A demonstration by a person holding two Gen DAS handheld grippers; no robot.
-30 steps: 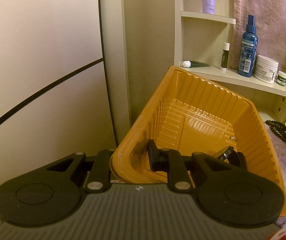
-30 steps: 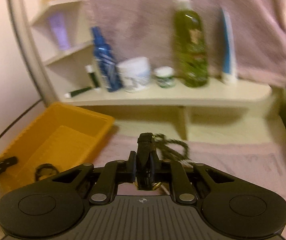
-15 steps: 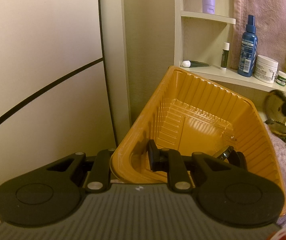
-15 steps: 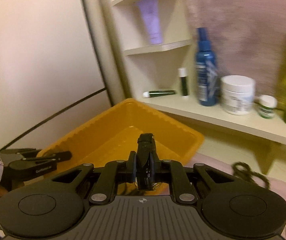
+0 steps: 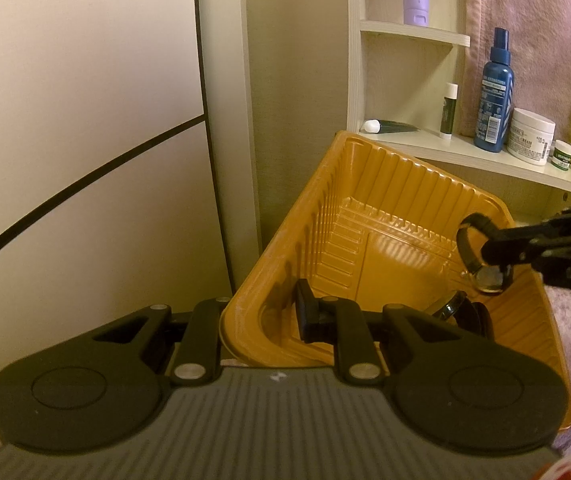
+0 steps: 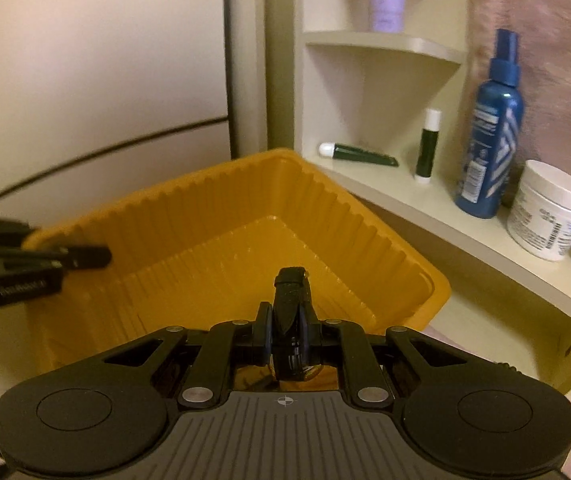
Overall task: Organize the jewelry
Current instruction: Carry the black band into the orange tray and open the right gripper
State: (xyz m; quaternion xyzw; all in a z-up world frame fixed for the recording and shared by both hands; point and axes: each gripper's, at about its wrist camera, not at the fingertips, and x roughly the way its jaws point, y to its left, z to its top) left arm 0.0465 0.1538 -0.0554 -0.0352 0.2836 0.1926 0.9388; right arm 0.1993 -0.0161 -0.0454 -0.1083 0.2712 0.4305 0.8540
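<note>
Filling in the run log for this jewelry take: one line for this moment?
left gripper: clamped on yellow tray wall | right gripper: shut on watch, over tray | second watch: in tray

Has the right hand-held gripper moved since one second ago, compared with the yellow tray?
Yes. The right hand-held gripper, shut on a watch, has come leftward from beyond the yellow tray and now hangs over its right wall.
</note>
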